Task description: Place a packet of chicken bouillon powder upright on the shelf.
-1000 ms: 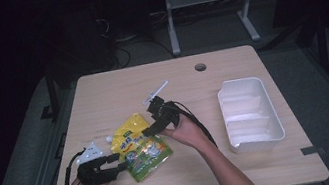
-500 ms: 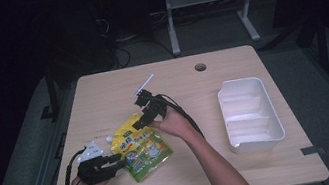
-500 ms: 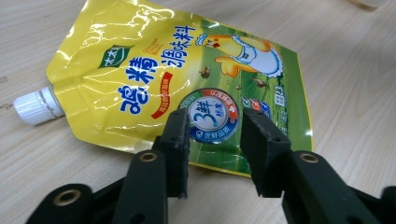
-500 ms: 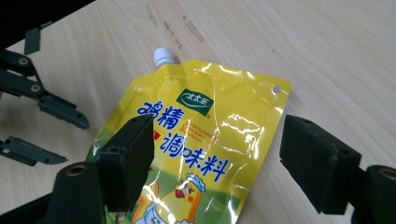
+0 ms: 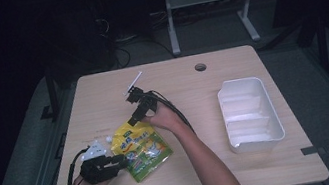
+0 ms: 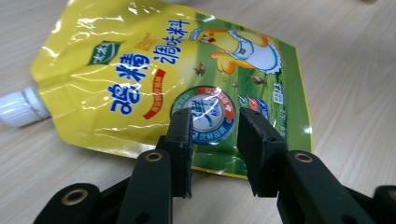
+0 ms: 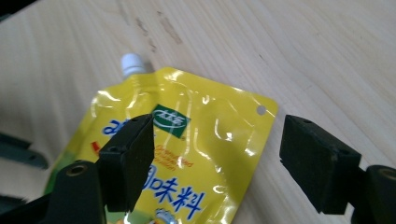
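A glossy yellow plastic spout pouch (image 5: 140, 148) lies flat on the light wooden table (image 5: 101, 93), near its front-left part, well apart from the white plastic compartment tray (image 5: 250, 113) on the right side. In the left gripper view the pouch (image 6: 177, 84) shows blue Chinese lettering, a small green logo patch, a cartoon chicken in a white apron on a green field at the lower half, a round blue-and-red badge, and a white ribbed screw cap (image 6: 21, 108) sticking out of one upper corner. The film is creased and throws bright highlights. The left gripper (image 6: 215, 140) hovers at the pouch's side edge with its black jaws a narrow gap apart, holding nothing. In the right gripper view the pouch's top edge (image 7: 187, 140) shows a small punched hole at the corner and the white cap (image 7: 132, 64); the right gripper (image 7: 217, 154) stands just over that top edge with its jaws spread wide, straddling the corner without clamping it.
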The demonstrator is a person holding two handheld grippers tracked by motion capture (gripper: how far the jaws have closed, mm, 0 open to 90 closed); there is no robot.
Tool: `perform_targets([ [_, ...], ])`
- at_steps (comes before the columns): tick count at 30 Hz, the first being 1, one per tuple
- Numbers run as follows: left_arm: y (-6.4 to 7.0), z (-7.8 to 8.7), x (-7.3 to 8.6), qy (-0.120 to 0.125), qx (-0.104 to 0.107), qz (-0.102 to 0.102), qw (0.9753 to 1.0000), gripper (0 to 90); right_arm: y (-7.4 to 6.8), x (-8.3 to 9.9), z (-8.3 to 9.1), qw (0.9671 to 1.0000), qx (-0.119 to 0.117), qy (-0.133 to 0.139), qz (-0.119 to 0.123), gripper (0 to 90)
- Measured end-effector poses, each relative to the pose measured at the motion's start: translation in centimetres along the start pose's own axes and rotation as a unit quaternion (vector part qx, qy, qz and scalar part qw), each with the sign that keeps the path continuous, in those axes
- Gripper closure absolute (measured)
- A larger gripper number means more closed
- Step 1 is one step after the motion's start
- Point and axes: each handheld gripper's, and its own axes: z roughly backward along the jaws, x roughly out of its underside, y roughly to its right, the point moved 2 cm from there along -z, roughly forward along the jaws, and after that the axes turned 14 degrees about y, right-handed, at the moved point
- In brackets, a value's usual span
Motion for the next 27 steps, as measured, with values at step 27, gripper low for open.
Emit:
perform_targets([
  [27,-0.2,-1.1,0.9,-0.023,-0.008,0.000,0.9997,66.0,2.0,2.1,-3.2,0.9979,-0.033,-0.032,-0.045,46.2],
])
